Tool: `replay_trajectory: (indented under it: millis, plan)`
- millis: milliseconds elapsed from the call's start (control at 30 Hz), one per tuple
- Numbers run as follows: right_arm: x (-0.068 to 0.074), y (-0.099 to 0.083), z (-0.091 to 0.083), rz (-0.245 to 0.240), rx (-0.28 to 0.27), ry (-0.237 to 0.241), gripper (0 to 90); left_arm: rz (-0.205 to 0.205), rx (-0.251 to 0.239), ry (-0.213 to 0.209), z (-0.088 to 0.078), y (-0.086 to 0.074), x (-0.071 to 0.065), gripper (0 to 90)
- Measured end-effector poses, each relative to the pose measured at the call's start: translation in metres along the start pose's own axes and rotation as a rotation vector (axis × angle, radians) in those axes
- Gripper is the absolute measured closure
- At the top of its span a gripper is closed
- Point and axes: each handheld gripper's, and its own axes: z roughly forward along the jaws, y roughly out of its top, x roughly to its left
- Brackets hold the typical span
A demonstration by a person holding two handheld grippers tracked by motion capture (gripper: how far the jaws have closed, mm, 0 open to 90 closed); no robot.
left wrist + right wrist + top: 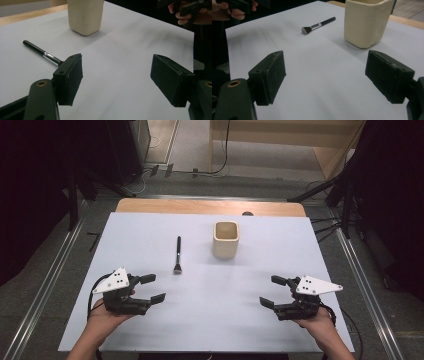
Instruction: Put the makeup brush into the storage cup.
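High view showed the left tool [152, 290] and right tool [273, 291] resting low on the white surface [210, 320], jaws spread wide, empty. Between them, farther off, the slim black makeup brush [177, 255] lay beside the cream square cup [226, 240].

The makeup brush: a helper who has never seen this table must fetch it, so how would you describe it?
On the white sheet covering the table, look left of the cream square cup. The makeup brush lies flat there, handle pointing away from the person, bristles toward them. It is the slim black item with a silver collar.
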Motion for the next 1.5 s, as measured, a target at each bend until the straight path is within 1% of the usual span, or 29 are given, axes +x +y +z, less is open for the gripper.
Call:
replay_trajectory:
  millis: [167,200,233,400,433,533,667,767,867,1067,1167,1300,1400,1500]
  plan:
    - [0.0,0.0,0.001,-0.006,0.002,0.0,17.7,-0.005,-0.005,0.003,0.002,0.002,0.001,26.4]
    - [0.0,0.0,0.001,-0.006,0.004,0.0,17.7,-0.006,-0.007,0.001,0.004,0.002,0.001,26.4]
    - [0.0,0.0,0.002,-0.005,0.003,0.001,17.7,-0.011,-0.016,-0.011,0.006,0.004,0.002,26.4]
    - [0.0,0.0,0.002,-0.007,0.004,0.004,17.7,-0.019,-0.026,-0.012,0.012,0.007,0.003,26.1]
    - [0.0,0.0,0.002,-0.002,0.007,0.004,17.7,-0.015,-0.024,-0.013,0.013,0.007,0.003,26.1]
    - [-0.001,-0.001,0.002,-0.002,0.007,0.0,17.7,0.002,-0.017,0.0,0.014,0.008,0.004,26.1]
    - [0.0,-0.001,0.002,-0.004,0.013,0.004,17.7,0.0,-0.015,0.012,0.016,0.009,0.011,26.1]
    - [0.001,-0.001,0.003,-0.013,0.021,-0.001,17.7,-0.018,-0.021,0.019,0.018,0.008,0.016,26.1]
    - [0.002,-0.001,0.004,-0.022,0.029,-0.003,17.8,-0.031,-0.019,0.04,0.019,0.009,0.018,26.2]
    - [0.003,-0.001,0.005,-0.017,0.03,0.001,17.8,-0.047,-0.009,0.036,0.024,0.011,0.021,26.0]
    - [0.003,-0.001,0.006,-0.013,0.028,0.003,17.8,-0.057,-0.01,0.042,0.025,0.013,0.023,25.9]
    - [0.004,-0.001,0.005,-0.012,0.025,0.003,17.8,-0.062,-0.006,0.069,0.028,0.014,0.025,25.1]
    - [0.004,-0.001,0.006,-0.01,0.029,-0.002,17.8,-0.069,0.017,0.099,0.031,0.014,0.027,25.1]
    - [0.005,-0.002,0.006,-0.017,0.034,-0.009,17.9,-0.07,0.016,0.108,0.032,0.014,0.028,25.1]
